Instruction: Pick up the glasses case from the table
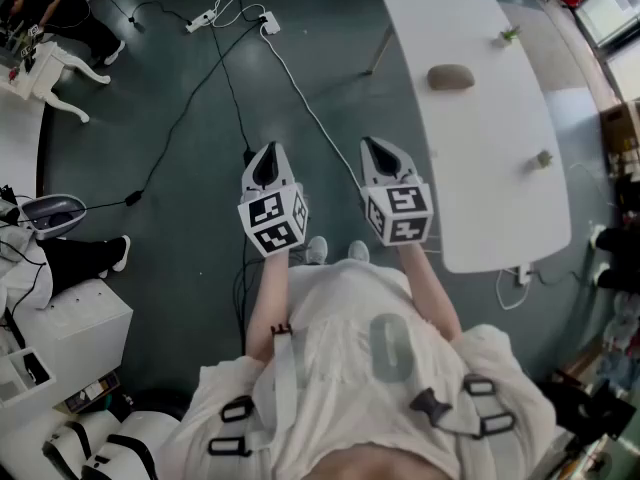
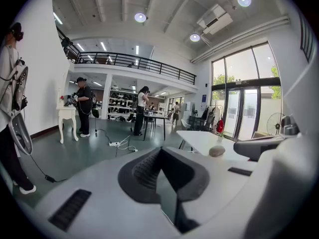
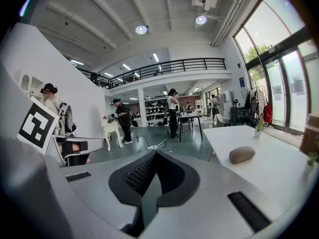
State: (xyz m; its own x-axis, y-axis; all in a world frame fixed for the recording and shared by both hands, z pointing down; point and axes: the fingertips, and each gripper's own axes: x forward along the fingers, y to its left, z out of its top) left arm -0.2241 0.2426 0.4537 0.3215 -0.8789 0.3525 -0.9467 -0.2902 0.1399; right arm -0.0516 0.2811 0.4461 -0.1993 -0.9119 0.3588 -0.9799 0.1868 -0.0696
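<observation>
The glasses case (image 1: 451,77) is a grey-brown oval pod lying on the far part of the white table (image 1: 490,178). It also shows in the left gripper view (image 2: 217,151) and the right gripper view (image 3: 242,154), alone on the tabletop. My left gripper (image 1: 268,151) and right gripper (image 1: 378,146) hang side by side over the grey floor, left of the table and well short of the case. Both have their jaws together with nothing between them, as the left gripper (image 2: 160,151) and right gripper (image 3: 155,153) show in their own views.
Two small potted plants (image 1: 511,35) (image 1: 544,158) stand near the table's right edge. Cables (image 1: 225,78) and a power strip (image 1: 200,20) lie on the floor ahead. White furniture (image 1: 70,333) sits at my left. People (image 2: 82,106) (image 3: 172,111) stand far across the room.
</observation>
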